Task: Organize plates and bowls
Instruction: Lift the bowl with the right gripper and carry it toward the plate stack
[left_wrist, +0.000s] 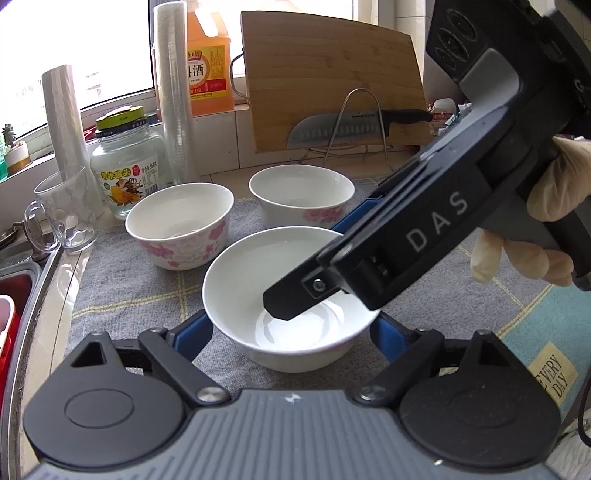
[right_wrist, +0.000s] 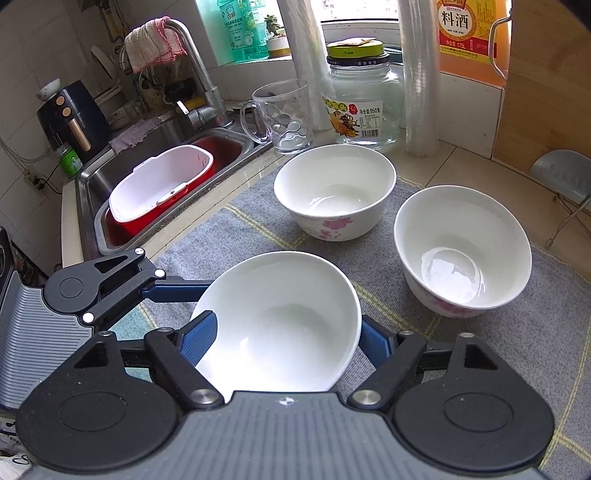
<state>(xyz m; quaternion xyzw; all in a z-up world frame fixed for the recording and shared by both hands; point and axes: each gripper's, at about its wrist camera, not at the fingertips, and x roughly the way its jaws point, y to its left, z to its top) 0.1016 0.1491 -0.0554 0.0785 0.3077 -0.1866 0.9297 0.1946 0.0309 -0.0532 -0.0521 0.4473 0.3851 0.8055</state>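
a: any writing to read?

b: "das" in pale letters along the black body of the right gripper (right_wrist: 286, 343). "every day" on a tan patch of the light blue mat (left_wrist: 532, 332). "料酒" and "1.75l" on the tall orange plastic bottle (left_wrist: 208, 70) by the window. "950克" on the clear glass jar with the green and black lid (left_wrist: 127, 170).

a: and the hands?

b: right gripper slanting down from the upper right, held by a hand in a pale glove (left_wrist: 546, 206). left gripper (left_wrist: 291, 332) angled down too, low and close behind the plain white ceramic bowl (left_wrist: 240, 277).

a: jaws?

b: left jaws spread wide, one blue finger against each outer side of the plain bowl, clasping it. right jaws astride that bowl's wall, one finger down inside near the floor, the other outside the rim. pinching or only straddling: cannot tell.

a: where exactly, that bowl?

b: on the grey checked cloth (left_wrist: 129, 295) over the pale tiled table (right_wrist: 458, 162), nearest of three. behind it, two white bowls with pink flowers (left_wrist: 181, 225) (left_wrist: 301, 195), side by side, upright, apart from each other.

a: contents?

b: only a glossy shine on the floor of each bowl. beside the jar, a clear glass mug with a handle (left_wrist: 66, 210), empty. in the steel sink (right_wrist: 96, 192), a red tub with a white inside (right_wrist: 159, 188), empty as well.
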